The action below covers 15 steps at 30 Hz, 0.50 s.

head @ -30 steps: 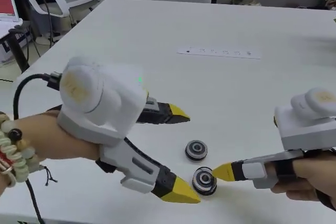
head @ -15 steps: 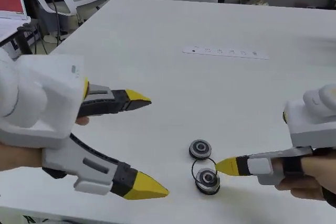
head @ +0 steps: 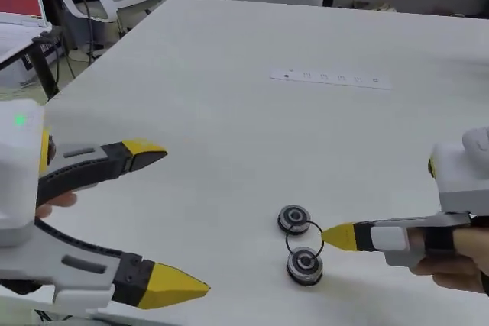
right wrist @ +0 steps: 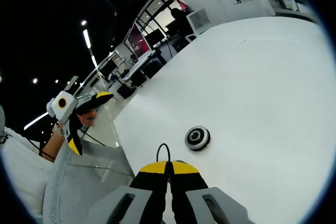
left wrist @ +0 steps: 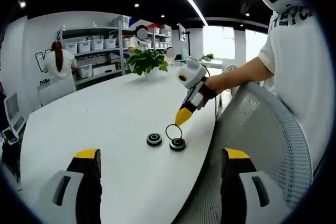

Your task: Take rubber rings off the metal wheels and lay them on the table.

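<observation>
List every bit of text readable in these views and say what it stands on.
Nothing reads clearly.
White strip: small dark marks, too small to read.
Shirt print: dark letters, cut off and blurred.
Wall lettering: large, partly hidden, unreadable.

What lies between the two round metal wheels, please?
In the head view, a thin black rubber ring sits there, pinched by the shut right hand-held gripper.

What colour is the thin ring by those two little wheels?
The rubber ring is black, clearest in the head view.
</observation>
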{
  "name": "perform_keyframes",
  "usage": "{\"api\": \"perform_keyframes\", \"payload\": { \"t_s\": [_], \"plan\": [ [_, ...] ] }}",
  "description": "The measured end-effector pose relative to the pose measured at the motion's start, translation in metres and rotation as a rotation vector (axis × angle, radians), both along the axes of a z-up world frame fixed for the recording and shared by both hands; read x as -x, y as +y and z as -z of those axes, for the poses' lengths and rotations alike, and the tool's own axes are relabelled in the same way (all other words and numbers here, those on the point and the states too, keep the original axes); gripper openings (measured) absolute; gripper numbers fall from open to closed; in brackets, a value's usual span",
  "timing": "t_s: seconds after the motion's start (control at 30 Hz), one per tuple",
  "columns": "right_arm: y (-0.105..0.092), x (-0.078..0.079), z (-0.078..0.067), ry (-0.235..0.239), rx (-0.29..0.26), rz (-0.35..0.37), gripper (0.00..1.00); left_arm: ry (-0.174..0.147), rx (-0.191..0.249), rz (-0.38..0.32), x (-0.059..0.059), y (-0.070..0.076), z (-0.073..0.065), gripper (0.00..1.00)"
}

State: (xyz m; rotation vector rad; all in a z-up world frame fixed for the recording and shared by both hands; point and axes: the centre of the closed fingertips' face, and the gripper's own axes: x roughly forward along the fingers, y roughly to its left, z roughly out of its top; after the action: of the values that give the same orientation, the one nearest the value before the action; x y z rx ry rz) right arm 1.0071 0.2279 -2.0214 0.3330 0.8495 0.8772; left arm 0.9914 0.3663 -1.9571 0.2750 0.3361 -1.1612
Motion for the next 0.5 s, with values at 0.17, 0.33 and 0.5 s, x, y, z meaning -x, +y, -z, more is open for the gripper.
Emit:
{"api": "perform_keyframes", "payload": {
  "t_s": [0.17,0.33,0.5],
  "plan": [
    [-0.005,-0.003,-0.006,-0.033,0.020,0.010,0.00,0.017,0.023,-0.031,0.005,0.004,0.005,0.95],
    [-0.008,-0.005,-0.012,-0.069,0.041,0.009,0.00,0.037,0.032,-0.039,0.009,0.001,0.011,0.94],
    [-0.005,-0.004,-0.018,-0.097,0.056,-0.010,0.00,0.052,0.041,-0.039,0.010,-0.001,0.013,0.93]
  ]
}}
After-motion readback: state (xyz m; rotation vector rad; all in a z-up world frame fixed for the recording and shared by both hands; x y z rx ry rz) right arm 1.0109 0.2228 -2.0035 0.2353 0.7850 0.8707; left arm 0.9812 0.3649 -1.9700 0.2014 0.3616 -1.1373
